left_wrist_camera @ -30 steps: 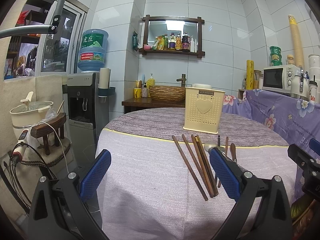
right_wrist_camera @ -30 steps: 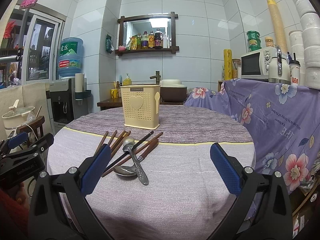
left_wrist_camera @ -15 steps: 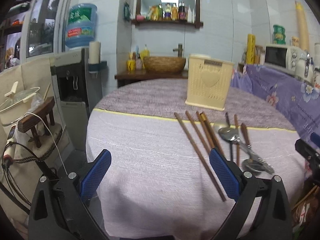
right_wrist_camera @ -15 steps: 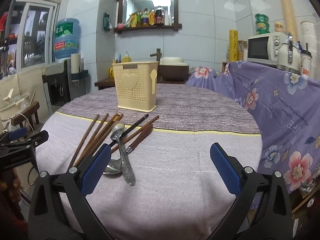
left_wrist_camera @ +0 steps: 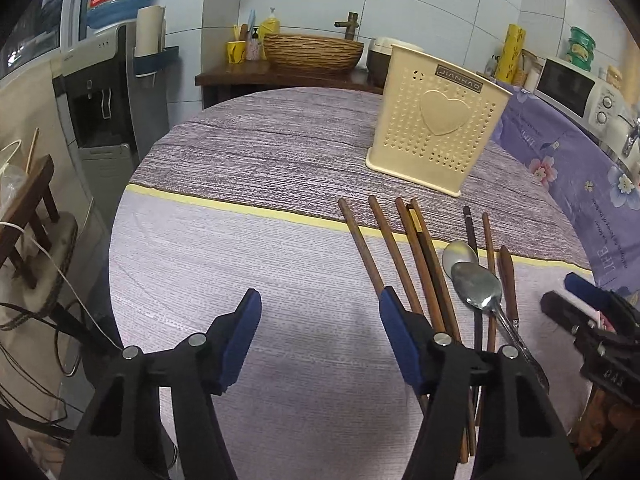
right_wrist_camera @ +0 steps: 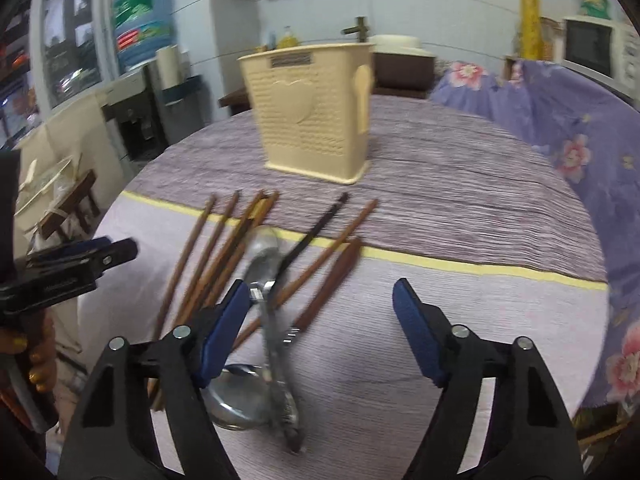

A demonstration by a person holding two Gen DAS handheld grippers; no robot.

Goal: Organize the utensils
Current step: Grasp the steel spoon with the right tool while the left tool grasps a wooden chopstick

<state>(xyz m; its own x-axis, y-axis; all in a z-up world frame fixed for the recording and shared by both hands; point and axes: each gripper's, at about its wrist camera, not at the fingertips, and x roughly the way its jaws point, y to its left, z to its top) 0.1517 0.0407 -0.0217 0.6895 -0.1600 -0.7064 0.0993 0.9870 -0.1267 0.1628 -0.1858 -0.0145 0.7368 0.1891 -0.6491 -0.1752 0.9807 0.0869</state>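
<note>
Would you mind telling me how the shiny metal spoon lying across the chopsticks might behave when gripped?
The shiny metal spoon looks polished, so it may slip between pads. It rests across the brown wooden chopsticks, so lifting it could nudge them. It looks rigid, unlikely to bend.

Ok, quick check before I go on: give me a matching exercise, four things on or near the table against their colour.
Things:
1. utensil holder
2. spoon
3. chopsticks
4. stripe on the tablecloth

Colours:
A. yellow
B. brown
C. cream
D. silver

Pairs: 1-C, 2-D, 3-B, 4-A
</note>
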